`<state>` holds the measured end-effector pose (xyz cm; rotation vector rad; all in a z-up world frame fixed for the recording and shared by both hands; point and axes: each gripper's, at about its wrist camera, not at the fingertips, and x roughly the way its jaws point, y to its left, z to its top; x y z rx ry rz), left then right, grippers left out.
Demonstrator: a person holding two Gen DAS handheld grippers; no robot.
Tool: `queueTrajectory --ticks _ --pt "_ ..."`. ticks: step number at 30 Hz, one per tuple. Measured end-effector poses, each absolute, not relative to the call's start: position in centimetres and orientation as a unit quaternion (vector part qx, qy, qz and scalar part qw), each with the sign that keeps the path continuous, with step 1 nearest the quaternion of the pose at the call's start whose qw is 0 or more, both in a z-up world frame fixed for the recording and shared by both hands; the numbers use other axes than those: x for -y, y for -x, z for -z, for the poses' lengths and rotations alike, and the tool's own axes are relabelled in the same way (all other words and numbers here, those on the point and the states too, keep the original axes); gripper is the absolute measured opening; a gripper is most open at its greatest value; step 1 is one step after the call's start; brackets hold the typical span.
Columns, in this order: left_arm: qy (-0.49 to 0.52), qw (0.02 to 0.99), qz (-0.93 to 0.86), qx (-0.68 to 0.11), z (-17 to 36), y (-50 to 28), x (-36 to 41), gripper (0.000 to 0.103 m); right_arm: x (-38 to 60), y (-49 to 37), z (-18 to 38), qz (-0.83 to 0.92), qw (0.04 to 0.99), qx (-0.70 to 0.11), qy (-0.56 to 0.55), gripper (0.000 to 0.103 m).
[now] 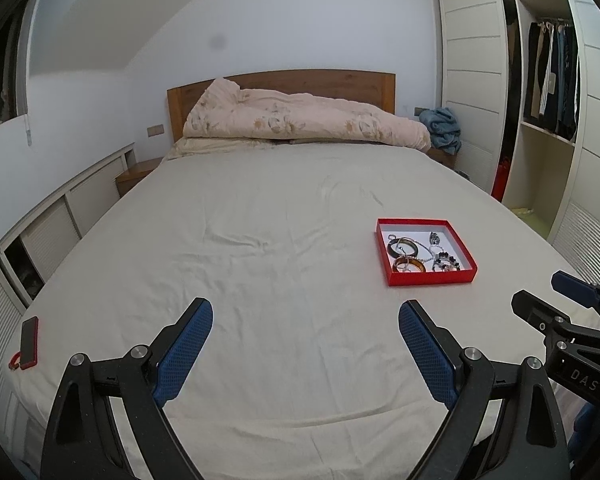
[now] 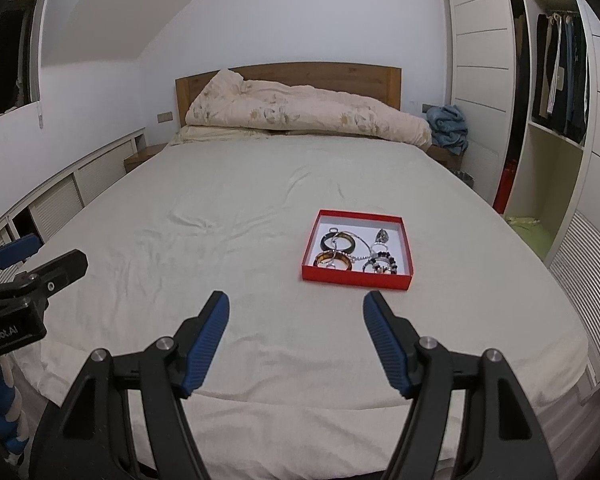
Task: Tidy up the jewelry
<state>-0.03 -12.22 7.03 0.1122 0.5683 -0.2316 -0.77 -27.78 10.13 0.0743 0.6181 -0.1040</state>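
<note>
Here, one shallow red cardboard tray with a white floor (image 2: 396,278) sits on the cream bedsheet (image 2: 220,240) toward the right side of the bed, holding the jewelry in a single tangled heap — one dark bangle (image 2: 339,243), one amber bangle (image 2: 333,260), one black-and-white beaded bracelet (image 2: 383,261), one silver chain with a pendant (image 2: 381,236); finer pieces are too small to count. Two grippers hover over the near edge, short of the tray: the left gripper (image 1: 306,320) and the right gripper (image 2: 296,312), fingers spread wide, holding nothing. Presumably the tray gathers the pieces within reach — whether sorted or awaiting sorting cannot be told.
</note>
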Motion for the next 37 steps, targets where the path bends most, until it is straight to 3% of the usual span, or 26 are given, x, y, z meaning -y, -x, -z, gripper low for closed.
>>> queueTrajectory --ticks 37 --pt "-0.055 0.947 0.114 -0.295 -5.6 -0.6 12.1 0.093 27.3 -0.1 -8.9 0.052 0.946 -0.317 -0.034 0.068"
